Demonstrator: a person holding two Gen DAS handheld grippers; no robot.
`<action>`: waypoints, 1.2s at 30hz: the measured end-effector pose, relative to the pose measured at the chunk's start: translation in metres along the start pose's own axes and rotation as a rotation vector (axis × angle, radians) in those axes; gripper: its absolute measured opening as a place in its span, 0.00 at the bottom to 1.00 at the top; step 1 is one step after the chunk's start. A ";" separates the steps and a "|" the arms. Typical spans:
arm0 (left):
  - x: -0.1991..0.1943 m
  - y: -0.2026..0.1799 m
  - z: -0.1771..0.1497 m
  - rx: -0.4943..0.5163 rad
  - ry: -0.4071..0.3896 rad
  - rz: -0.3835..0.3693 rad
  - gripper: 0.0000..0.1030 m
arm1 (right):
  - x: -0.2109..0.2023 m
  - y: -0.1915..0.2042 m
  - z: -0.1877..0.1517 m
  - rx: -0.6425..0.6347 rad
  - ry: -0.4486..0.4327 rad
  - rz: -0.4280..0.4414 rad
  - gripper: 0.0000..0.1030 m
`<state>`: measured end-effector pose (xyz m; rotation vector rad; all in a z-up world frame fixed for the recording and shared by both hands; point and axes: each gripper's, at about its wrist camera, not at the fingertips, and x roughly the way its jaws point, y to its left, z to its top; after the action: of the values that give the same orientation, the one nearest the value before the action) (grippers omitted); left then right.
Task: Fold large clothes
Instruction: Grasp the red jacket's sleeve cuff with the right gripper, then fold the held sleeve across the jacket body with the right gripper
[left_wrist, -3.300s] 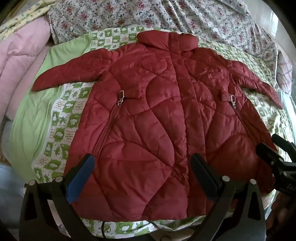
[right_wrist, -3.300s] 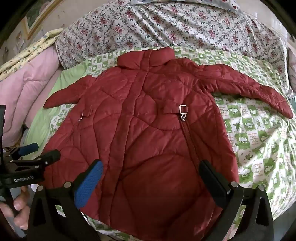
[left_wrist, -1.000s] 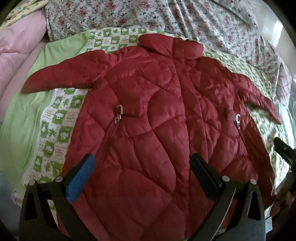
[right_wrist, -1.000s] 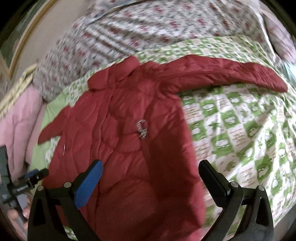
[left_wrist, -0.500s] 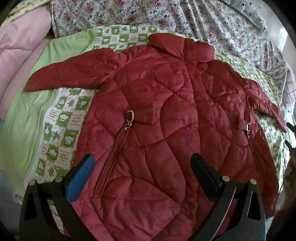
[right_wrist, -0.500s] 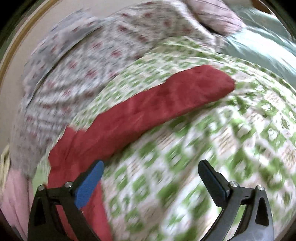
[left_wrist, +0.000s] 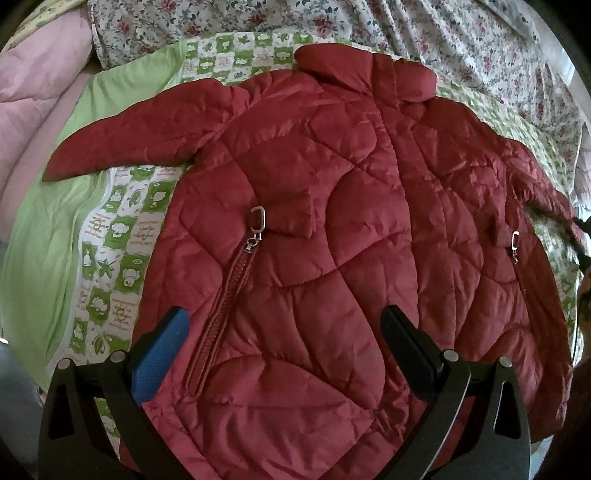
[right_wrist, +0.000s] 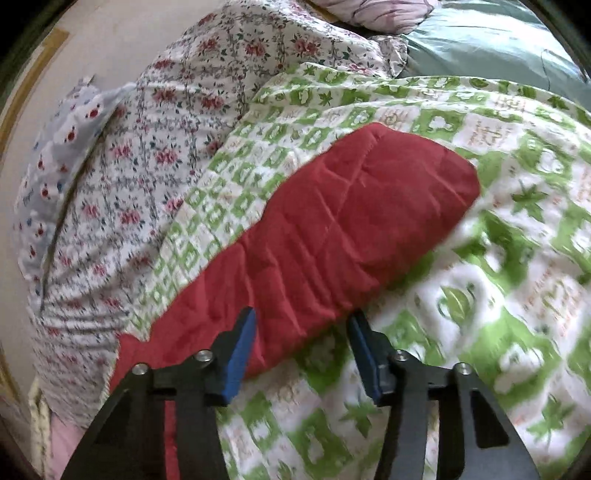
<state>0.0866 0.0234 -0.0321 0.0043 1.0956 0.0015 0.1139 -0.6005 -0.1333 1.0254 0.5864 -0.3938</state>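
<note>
- The dark red quilted puffer jacket lies spread flat, front up, on a bed covered by a green-and-white checked quilt, collar at the far end from the left claw.
- The left claw stands wide open above the jacket's lower front, gripping nothing; the blue-padded finger hangs beside the jacket's side edge, and the black finger is over the middle panel.
- Just ahead of the blue-padded finger runs a zipped slanted pocket with a silver ring pull; a second pull sits far off to the claw's right.
- The jacket's one sleeve stretches away ahead and to the left of that claw, across the quilt.
- The right claw is about half open and closing, with the edge of the other sleeve between its blue pads (the pads do not yet press the cloth); the cuff lies ahead and to the right.
- Beyond both claws a white floral bedspread is heaped; pink bedding lies far left of the left claw.
</note>
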 end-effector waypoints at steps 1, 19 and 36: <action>0.001 -0.001 0.000 0.000 0.002 -0.001 1.00 | 0.003 0.000 0.004 0.005 -0.002 0.000 0.47; 0.016 0.008 0.016 -0.039 0.005 -0.033 1.00 | 0.002 0.122 -0.028 -0.436 -0.054 0.022 0.09; 0.015 0.032 0.027 -0.096 -0.019 -0.161 1.00 | 0.035 0.289 -0.199 -0.876 0.242 0.239 0.08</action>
<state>0.1178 0.0556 -0.0330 -0.1698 1.0731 -0.0909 0.2502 -0.2898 -0.0358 0.2851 0.7455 0.2075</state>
